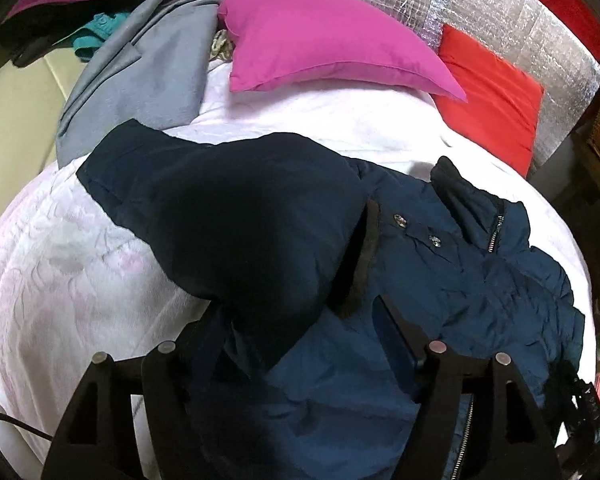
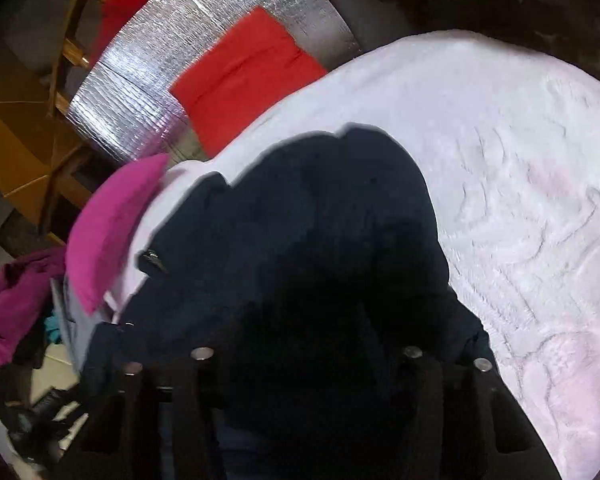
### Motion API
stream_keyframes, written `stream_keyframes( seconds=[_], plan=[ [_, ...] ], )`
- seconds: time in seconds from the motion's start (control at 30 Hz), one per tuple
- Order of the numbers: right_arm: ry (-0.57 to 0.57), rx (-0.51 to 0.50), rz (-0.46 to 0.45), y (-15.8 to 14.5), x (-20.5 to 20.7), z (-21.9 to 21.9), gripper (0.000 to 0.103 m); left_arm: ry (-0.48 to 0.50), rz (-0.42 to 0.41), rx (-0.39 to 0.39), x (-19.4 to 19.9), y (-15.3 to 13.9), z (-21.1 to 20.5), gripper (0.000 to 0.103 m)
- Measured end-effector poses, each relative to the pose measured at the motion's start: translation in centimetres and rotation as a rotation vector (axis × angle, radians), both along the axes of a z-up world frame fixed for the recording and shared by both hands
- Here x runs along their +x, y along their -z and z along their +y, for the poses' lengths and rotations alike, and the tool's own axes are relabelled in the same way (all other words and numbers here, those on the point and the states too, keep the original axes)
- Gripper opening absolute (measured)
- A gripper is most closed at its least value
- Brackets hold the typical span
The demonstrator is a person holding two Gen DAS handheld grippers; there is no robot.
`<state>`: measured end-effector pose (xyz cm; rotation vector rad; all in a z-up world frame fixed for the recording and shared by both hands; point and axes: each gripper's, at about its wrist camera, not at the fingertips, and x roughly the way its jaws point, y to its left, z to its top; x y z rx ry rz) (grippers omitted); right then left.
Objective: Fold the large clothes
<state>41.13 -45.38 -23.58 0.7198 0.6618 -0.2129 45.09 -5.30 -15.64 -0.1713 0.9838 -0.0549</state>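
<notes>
On the white bed [image 1: 80,280] our navy jacket [image 1: 440,280] lies spread, one sleeve [image 1: 220,216] crossed over its front; the main folds remain. Left claw [image 1: 300,320] straddles cloth; right claw's [image 2: 308,320] grip we cannot tell.

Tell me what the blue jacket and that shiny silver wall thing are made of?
The blue jacket looks like thin, smooth woven cloth, probably nylon or polyester, puffy with padding; it crinkles and has a slight sheen. The silver panel looks like foil-faced sheet, maybe insulation: mirror-bright with a fine grid pattern.
</notes>
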Motion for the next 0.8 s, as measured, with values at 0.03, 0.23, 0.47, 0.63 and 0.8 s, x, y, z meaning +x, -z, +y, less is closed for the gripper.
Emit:
stream_keyframes(
  seconds=[0.03,0.23,0.47,0.63,0.8],
  plan=[
    [-0.006,-0.004,0.003,0.0,0.1,-0.1,0.052,0.006,-0.003,0.004,0.2,0.0,0.0,0.073],
    [-0.035,-0.065,-0.017,0.7,0.3,1.0,0.052,0.067,-0.048,0.021,1.3,-0.2,-0.6,0.073],
    [-0.044,-0.039,-0.056,0.9,-0.6,0.0,0.053,0.125,-0.09,0.008,2.0,0.1,-1.6,0.073],
    [-0.047,-0.009,-0.078,1.0,-1.3,-0.3,0.053,0.139,-0.083,0.089,2.3,1.0,-3.2,0.08],
    [-0.05,0.004,-0.089,1.2,-1.3,-0.4,0.053,0.159,-0.022,0.164,2.6,2.6,-5.0,0.096]
  ],
)
